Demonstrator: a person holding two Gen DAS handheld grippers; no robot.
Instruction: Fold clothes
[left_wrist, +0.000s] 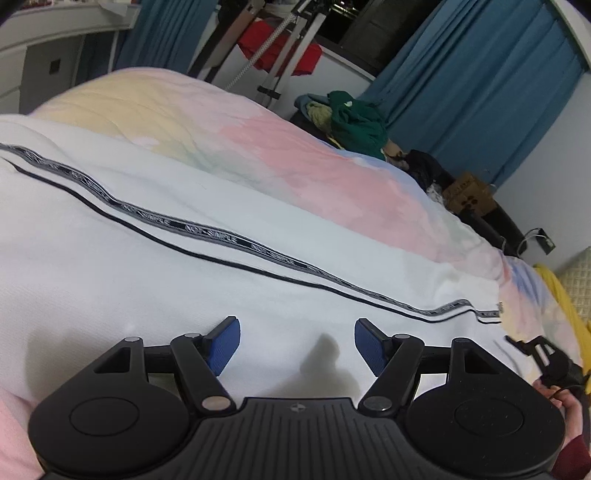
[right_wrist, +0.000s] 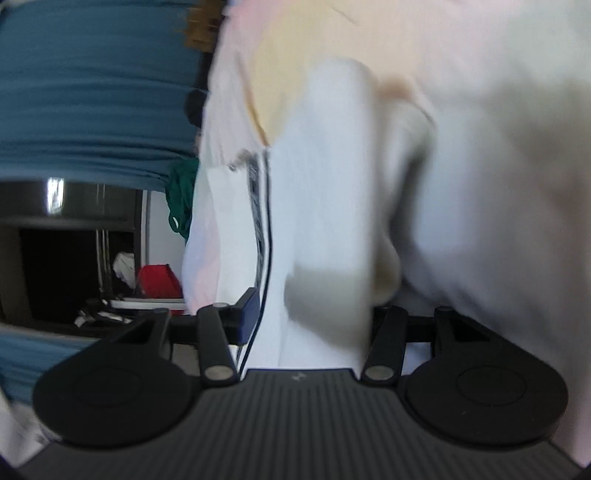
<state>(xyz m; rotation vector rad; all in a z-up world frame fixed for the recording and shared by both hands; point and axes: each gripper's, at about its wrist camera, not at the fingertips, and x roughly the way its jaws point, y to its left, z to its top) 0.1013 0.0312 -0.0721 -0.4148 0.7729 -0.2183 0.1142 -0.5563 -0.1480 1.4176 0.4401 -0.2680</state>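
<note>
Left gripper (left_wrist: 297, 345) gapes over the white garment (left_wrist: 147, 258), lower centre; right gripper (right_wrist: 306, 317) clamps its fold (right_wrist: 325, 221).

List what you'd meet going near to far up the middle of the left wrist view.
left gripper → white garment → its lettered black stripe → pastel bedspread → tripod legs

Bed (left_wrist: 461, 236) carries everything, covered by pastel quilt (left_wrist: 258, 147) in pink, yellow, pale blue patches. White garment (left_wrist: 147, 266) lies spread directly on quilt, black piping and lettered grey stripe (left_wrist: 210, 232) running along it. In right wrist view, same white garment (right_wrist: 317, 192) partly lifted, quilt (right_wrist: 295, 44) behind, blurred.
</note>
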